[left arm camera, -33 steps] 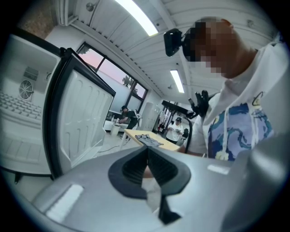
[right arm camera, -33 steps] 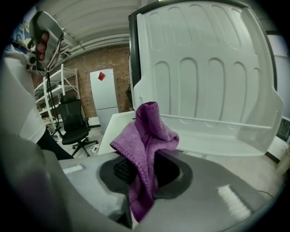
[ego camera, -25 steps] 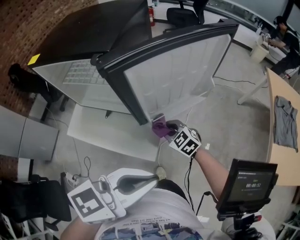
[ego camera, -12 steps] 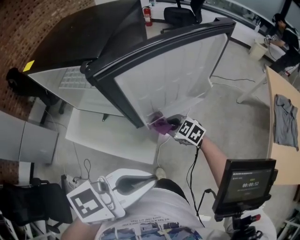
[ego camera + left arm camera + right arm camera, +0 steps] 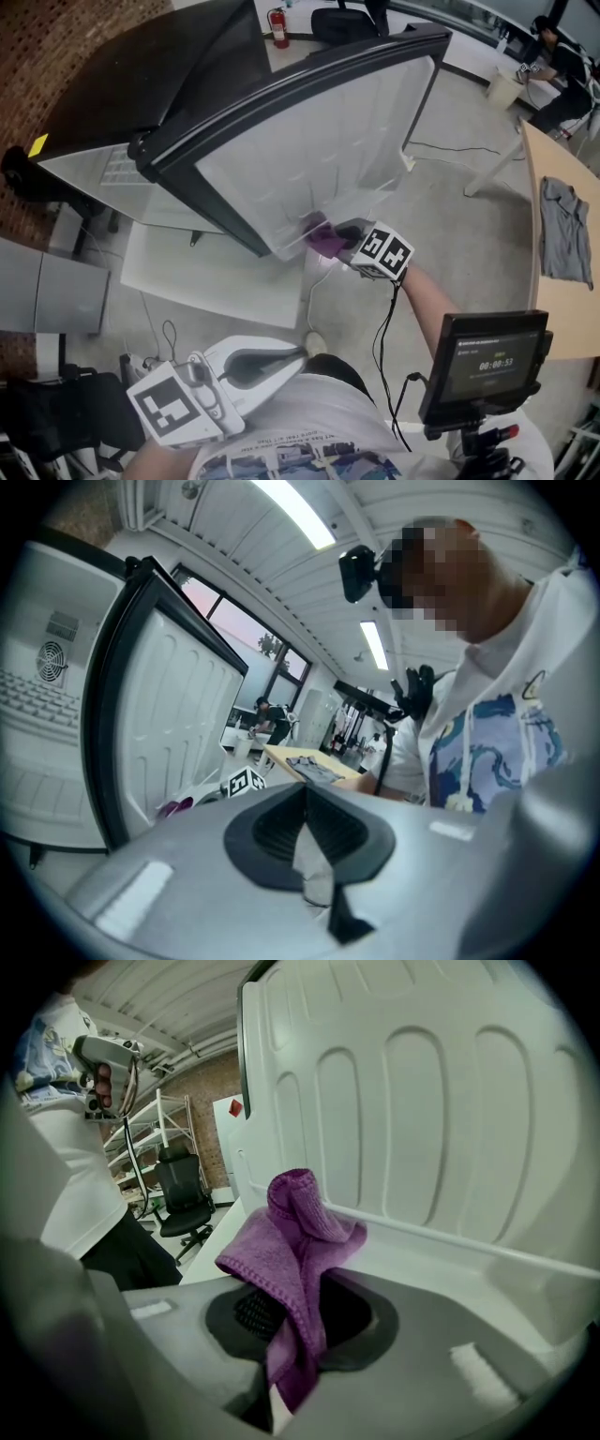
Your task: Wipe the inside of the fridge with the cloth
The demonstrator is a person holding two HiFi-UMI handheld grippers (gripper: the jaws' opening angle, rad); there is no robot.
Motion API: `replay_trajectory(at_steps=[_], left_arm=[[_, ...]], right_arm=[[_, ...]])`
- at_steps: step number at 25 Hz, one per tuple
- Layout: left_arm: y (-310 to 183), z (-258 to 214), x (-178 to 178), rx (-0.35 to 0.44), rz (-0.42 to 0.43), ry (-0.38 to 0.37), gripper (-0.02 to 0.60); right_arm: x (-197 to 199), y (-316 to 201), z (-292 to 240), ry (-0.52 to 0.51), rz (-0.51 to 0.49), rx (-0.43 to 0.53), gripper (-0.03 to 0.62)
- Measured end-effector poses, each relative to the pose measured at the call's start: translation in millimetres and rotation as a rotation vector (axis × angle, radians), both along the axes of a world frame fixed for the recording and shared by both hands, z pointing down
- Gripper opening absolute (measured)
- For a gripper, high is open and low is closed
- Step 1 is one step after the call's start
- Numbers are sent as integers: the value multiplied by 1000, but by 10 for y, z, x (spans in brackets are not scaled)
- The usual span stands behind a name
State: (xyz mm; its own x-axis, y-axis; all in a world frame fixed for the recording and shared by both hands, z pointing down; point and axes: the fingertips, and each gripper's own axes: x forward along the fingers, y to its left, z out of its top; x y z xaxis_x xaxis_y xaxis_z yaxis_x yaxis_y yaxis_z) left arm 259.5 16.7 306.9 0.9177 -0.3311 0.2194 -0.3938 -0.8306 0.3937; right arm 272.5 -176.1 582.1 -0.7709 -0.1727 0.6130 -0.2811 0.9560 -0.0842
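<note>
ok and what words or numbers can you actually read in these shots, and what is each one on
"00:00:53": on the screen at the lower right of the head view.
Small line above that number on the same screen: too small to read.
Yellow sticker on the fridge: no text can be made out.
Print on the shirt: too blurred to read.

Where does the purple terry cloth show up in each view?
Head view: purple terry cloth at centre, at the lower edge of the white ribbed fridge door liner, beside the right gripper.
Left gripper view: small purple patch lower left, at the liner's foot.
Right gripper view: centre, clamped in the right gripper's jaws.
Shared landmark: that door liner.
</note>
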Motion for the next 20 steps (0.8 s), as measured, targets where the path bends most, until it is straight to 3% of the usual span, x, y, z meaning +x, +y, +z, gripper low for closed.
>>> replay_trajectory(at_steps=[20], left_arm=[[-56, 43, 116, -4, 31, -15, 6]], right_arm=[[836, -523, 71, 12, 166, -46, 78]])
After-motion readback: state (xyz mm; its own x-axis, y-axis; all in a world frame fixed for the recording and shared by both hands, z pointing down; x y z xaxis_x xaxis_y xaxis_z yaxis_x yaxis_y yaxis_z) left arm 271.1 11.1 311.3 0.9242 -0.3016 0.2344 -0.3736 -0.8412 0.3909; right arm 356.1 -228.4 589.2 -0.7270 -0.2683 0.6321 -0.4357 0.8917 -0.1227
